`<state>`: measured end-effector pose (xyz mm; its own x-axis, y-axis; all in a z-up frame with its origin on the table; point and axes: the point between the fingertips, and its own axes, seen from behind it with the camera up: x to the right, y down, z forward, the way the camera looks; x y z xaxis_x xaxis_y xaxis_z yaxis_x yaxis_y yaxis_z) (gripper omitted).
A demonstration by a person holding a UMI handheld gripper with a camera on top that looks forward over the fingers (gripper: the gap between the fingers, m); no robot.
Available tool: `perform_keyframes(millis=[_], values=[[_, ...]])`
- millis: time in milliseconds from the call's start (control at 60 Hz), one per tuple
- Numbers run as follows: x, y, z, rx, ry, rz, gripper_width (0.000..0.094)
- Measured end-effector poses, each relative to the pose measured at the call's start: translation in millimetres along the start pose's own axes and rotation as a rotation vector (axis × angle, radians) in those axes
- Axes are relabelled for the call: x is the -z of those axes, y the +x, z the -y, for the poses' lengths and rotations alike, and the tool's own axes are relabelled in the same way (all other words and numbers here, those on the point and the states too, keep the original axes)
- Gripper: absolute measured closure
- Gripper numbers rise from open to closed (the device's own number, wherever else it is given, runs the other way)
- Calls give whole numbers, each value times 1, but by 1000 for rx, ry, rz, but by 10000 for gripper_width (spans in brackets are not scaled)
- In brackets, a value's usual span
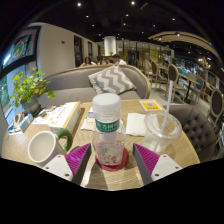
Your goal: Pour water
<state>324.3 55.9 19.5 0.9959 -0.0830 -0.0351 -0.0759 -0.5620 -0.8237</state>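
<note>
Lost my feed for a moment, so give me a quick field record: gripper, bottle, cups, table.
gripper: open, pink pads either side of the bottle
bottle: upright, white cap on, standing between the fingers on the table
plastic cup: clear, straw in it, right of the bottle
mug: white, left of the bottle
table: wooden
pouring: not begun, cap on

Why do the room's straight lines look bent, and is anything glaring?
Gripper view: a wide-angle lens bows the table edge and the walls; ceiling spotlights flare as bright dots; the bottle, standing between the open gripper fingers, is evenly lit, and the plastic cup catches soft highlights.
</note>
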Motion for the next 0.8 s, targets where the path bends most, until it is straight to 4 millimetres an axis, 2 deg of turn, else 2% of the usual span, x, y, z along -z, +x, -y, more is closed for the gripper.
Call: perform_keyframes(millis=[50,133,283,383,483,583,667,800], values=[[10,4,-5,-9,-25,-14,95],[40,5,-12,-2,-46,-25,82],[109,1,-27,12,-86,-45,81],[165,-12,-37,-3,-116,-62,83],[229,-25,-54,-45,-167,-91,83],[279,-48,-68,-71,-172,-85,80],[312,-61,-78,-55,-182,-87,78],[347,-73,-83,-45,-171,-96,80]])
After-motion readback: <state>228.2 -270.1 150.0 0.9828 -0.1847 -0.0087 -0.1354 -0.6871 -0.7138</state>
